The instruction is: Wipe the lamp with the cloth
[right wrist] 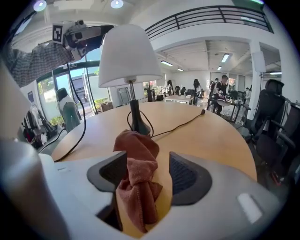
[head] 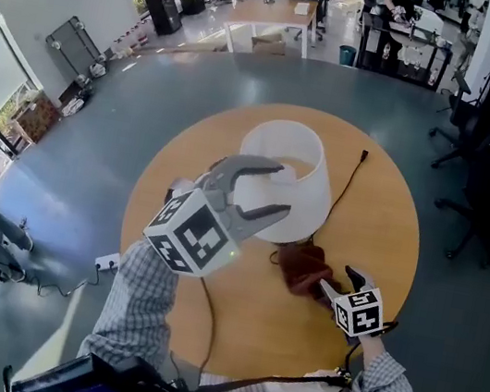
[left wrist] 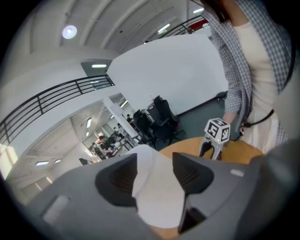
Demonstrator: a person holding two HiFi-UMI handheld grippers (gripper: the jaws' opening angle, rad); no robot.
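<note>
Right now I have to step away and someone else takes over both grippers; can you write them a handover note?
Left gripper: open, up at the lamp, whose white shade shows between its jaws, unpinched.
Right gripper: open, low over the table; the red-brown cloth lies bunched between its jaws, not gripped.
Things: lamp upright on the table, cloth near its base.
Done: whether any wiping has happened cannot be told.
Left: grip the cloth with the right gripper, perhaps steady the shade with the left, then wipe the lamp.
</note>
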